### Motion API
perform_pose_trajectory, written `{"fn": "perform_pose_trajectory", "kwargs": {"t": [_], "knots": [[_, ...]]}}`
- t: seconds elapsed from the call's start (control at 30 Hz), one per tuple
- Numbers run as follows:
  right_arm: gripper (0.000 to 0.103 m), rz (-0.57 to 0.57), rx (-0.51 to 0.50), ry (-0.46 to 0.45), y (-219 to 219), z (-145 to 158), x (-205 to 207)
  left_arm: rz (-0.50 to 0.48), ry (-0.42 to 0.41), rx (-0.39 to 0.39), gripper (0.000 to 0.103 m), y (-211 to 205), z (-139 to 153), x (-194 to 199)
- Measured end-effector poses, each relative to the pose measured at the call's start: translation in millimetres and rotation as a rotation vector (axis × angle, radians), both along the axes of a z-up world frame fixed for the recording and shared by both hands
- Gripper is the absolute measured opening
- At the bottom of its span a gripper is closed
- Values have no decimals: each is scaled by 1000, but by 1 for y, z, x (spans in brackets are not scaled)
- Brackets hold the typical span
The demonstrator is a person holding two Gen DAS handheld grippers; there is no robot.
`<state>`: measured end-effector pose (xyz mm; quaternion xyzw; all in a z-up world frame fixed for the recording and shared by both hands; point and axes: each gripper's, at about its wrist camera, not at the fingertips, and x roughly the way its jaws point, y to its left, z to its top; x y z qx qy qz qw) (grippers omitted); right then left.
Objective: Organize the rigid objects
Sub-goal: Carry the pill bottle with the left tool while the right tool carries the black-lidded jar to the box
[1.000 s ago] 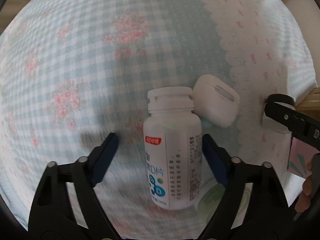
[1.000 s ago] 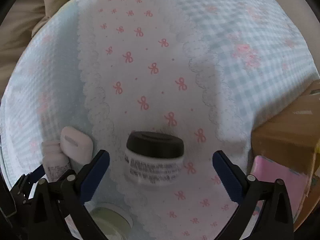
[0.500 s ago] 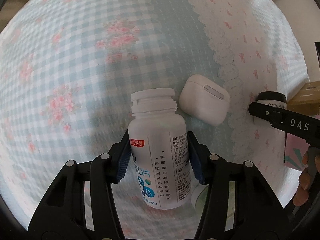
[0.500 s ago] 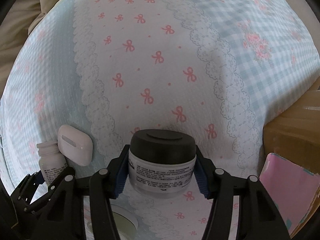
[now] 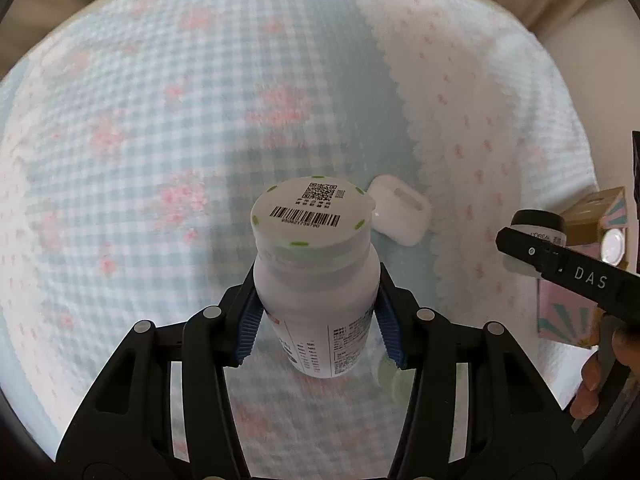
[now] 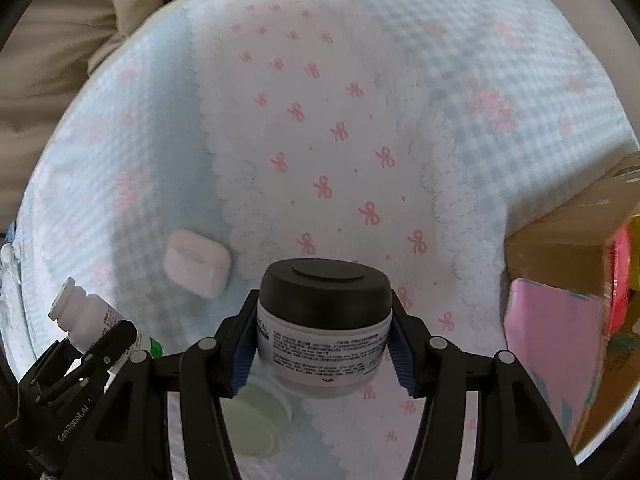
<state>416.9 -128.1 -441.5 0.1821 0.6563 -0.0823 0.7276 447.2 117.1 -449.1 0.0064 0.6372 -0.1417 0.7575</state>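
Observation:
My left gripper (image 5: 320, 320) is shut on a white pill bottle (image 5: 316, 280) and holds it lifted above the cloth, its barcoded cap towards the camera. The bottle also shows in the right wrist view (image 6: 86, 320). My right gripper (image 6: 322, 354) is shut on a white cream jar with a black lid (image 6: 324, 320), raised off the cloth; the jar also shows in the left wrist view (image 5: 536, 236). A white earbud case (image 5: 400, 214) lies on the cloth, also seen in the right wrist view (image 6: 198, 262). A pale green round tin (image 6: 256, 420) lies below the jar.
A blue gingham cloth with a white bow-print runner (image 6: 320, 140) covers the surface. An open cardboard box (image 6: 580, 280) with pink and colourful items stands at the right. Beige fabric (image 6: 60, 40) lies beyond the cloth's far edge.
Both grippers closed from open onto their objects, then lifted them: the pill bottle and the jar are now raised off the cloth and tilted towards the cameras.

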Motion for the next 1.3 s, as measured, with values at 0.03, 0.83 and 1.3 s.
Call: {"fn": "perform_pose_trajectory", "kwargs": {"t": [0.03,0.83,1.3], "knots": [[53,2,0,-10,1,7,-2,2,-8,-5,47,2,8,-2],[53,67,-13,-213,-4,198,-139,-88,-192,-97,47,-67,185,-147],[53,108,-16,-254,-140,232,-202,-33,-208,-164,47,-208,219,-209]]}}
